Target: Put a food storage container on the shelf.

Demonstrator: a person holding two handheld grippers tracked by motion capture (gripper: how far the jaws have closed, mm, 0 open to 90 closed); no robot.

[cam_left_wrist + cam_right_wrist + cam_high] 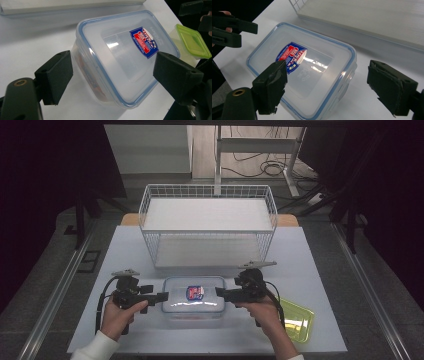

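A clear rectangular food box (pixel 194 301) with a blue-rimmed lid and a red and blue sticker lies on the white table near its front edge. My left gripper (pixel 159 296) is at the box's left end, open. In the left gripper view, its jaws stand wide on either side of the box's (pixel 120 52) near corner. At the box's right end is my right gripper (pixel 221 293), also open. In the right gripper view, its jaws straddle the near end of the box (pixel 312 65). Something reddish shows faintly through the box's side.
A white wire basket shelf (pixel 207 227) with two levels stands just behind the box. A small container with a yellow-green lid (pixel 298 319) sits at the front right, beside my right hand. The table's front edge is close below both hands.
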